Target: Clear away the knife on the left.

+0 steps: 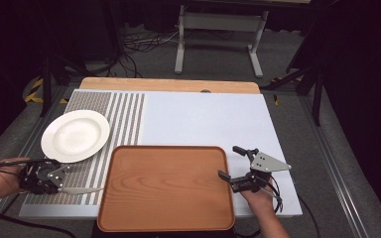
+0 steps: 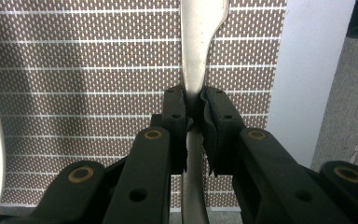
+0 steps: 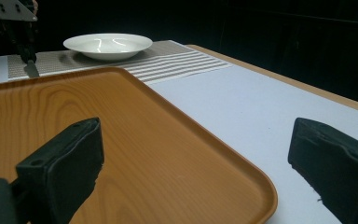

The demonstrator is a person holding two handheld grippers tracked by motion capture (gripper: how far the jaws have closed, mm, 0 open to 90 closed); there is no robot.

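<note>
We are looking down on a white table (image 1: 203, 119) on grey carpet, with a brown-and-white woven mat (image 1: 96, 129) over its left part. A white plate (image 1: 75, 135) sits on the mat, and a wooden tray (image 1: 166, 187) lies at the near edge, its left rim over the mat.

Our left gripper (image 1: 59, 184) is low over the mat, just left of the tray and near the plate's front rim. Its jaws are clamped on the handle of a metal knife (image 1: 82, 190), whose blade points toward the tray; in the left gripper view we see the pads (image 2: 216, 122) pressing the knife (image 2: 195, 60) from both sides.

Our right gripper (image 1: 230, 162) is at the tray's right edge with its jaws spread wide and nothing between them. In the right gripper view one jaw stands over the tray (image 3: 135, 154), the other over the table (image 3: 242, 112).
</note>
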